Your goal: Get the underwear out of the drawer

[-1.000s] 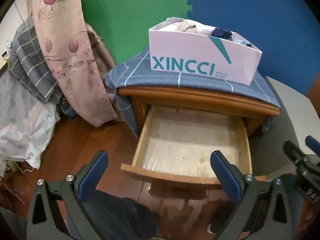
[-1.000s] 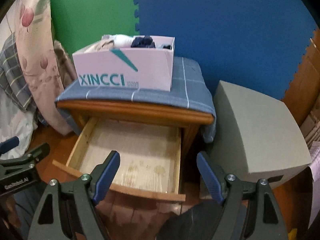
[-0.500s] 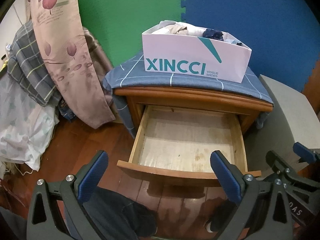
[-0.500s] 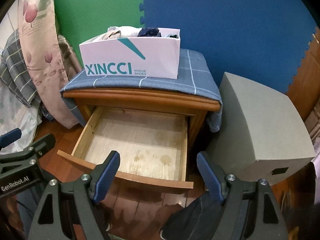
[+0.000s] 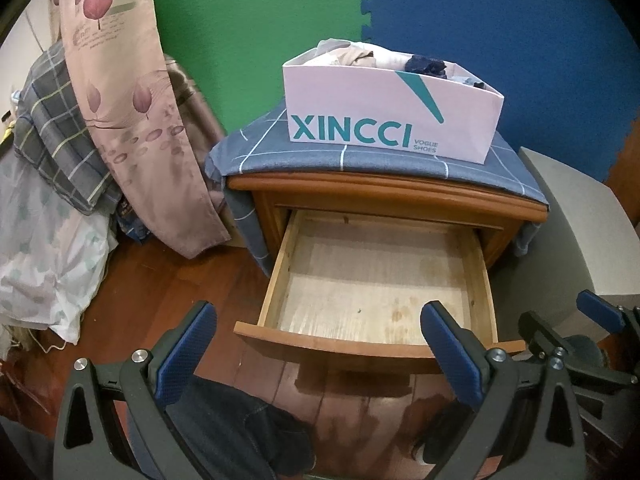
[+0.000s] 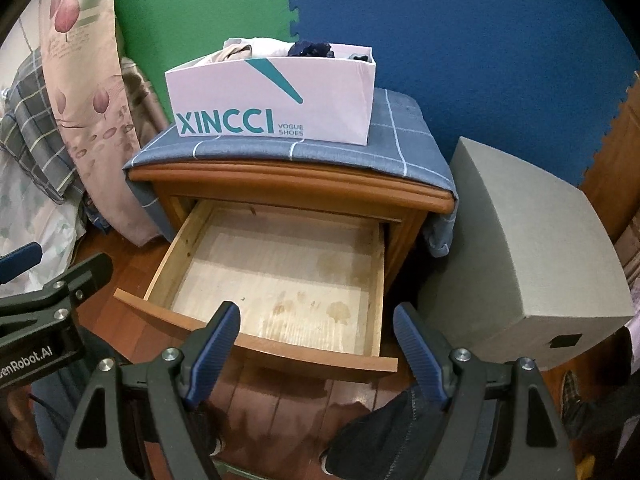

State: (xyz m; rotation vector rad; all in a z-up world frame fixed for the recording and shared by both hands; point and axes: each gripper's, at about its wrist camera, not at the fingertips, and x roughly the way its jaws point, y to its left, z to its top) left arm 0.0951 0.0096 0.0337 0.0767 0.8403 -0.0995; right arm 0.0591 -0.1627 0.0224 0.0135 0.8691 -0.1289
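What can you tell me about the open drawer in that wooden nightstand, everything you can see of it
The drawer is pulled well out of the nightstand and sits level above the wooden floor. Its curved front panel is orange-brown wood, its side walls paler wood, and its bottom is a light board with several brownish stains near the front. No underwear or anything else lies in the part that shows. Nothing touches it: the left gripper and right gripper are both open and held short of its front edge.
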